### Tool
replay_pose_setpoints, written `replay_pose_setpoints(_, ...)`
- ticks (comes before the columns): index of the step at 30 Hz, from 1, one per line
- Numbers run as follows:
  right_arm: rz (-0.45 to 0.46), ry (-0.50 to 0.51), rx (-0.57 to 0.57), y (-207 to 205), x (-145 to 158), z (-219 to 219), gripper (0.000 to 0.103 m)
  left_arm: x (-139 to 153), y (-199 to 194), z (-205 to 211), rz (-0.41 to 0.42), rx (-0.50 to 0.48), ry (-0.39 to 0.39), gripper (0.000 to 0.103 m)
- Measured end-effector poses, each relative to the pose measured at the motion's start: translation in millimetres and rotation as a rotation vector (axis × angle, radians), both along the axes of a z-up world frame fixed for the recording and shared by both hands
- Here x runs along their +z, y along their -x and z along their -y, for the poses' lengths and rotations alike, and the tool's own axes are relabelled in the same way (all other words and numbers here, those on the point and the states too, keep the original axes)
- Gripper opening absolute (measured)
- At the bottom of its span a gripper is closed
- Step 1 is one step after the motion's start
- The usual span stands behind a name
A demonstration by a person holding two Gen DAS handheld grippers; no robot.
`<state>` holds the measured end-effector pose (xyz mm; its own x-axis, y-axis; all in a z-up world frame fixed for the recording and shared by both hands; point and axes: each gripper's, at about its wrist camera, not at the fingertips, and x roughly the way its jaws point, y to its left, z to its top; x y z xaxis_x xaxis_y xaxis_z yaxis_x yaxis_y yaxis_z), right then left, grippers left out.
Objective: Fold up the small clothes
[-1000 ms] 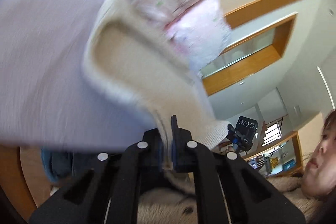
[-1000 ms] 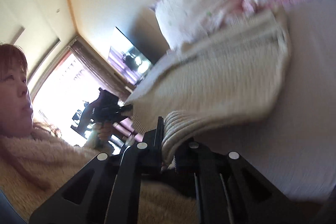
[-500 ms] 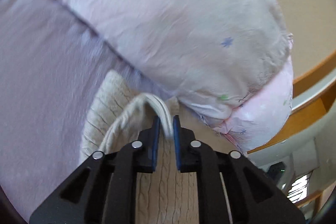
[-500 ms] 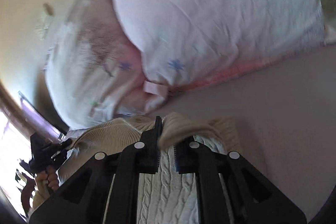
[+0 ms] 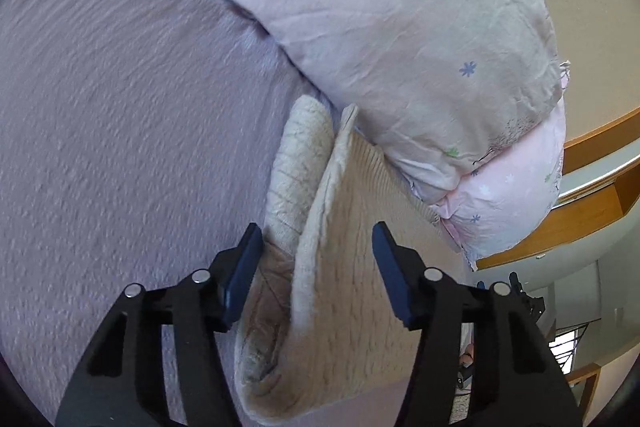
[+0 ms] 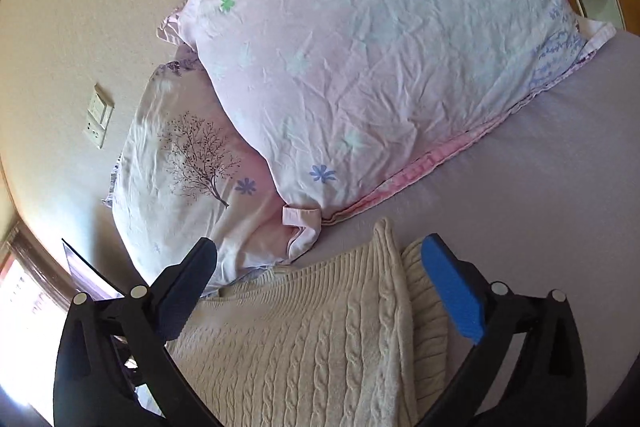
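Note:
A cream cable-knit sweater (image 5: 344, 267) lies folded on the lilac bed sheet (image 5: 120, 107), its far edge against the pillows. My left gripper (image 5: 318, 247) is open, its jaws spread either side of the sweater's folded edge, holding nothing. In the right wrist view the same sweater (image 6: 304, 343) lies flat below my right gripper (image 6: 320, 259), which is open and empty, with its jaws wide apart above the sweater's far edge.
Two pink flower-print pillows (image 6: 360, 67) are stacked at the head of the bed, just beyond the sweater; they also show in the left wrist view (image 5: 400, 39). A beige wall with a switch plate (image 6: 98, 119) stands behind. A wooden frame (image 5: 592, 187) is at right.
Both grippers carried the sweater's edge over toward the pillows, laid it down, and opened, releasing the fabric. The sweater now rests folded on the sheet.

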<state>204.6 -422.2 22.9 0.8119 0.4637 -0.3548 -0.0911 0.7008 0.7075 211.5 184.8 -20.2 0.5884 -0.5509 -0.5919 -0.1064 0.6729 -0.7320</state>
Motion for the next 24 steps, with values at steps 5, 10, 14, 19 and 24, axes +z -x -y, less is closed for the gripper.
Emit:
replay_pose_setpoints(5, -0.001, -0.034, 0.059, -0.5, 2.7, -7.2, 0.102, -16.5, -1.4, 6.2, -0.03, -0.008, 0.063, 0.021)
replay_pose_setpoints(10, 0.016, -0.077, 0.094, 1.5, 6.6, -4.2, 0.102, -18.7, 6.4, 8.8, 0.025, 0.064, 0.347, 0.015)
replay_pose_setpoints(14, 0.079, -0.08, 0.07, 13.2, 19.3, 8.4, 0.102, 41.3, 7.4, 79.5, 0.205, -0.093, 0.408, 0.014)
replay_pose_setpoints(19, 0.108, 0.089, -0.052, 24.9, 32.4, 20.6, 0.102, 61.9, -17.9, 229.5, 0.272, -0.392, 0.606, 0.015)
replay_pose_setpoints(24, 0.013, 0.019, -0.013, 14.9, 13.9, 52.4, 0.102, 17.6, -39.6, 336.3, 0.018, -0.539, 0.697, 0.047)
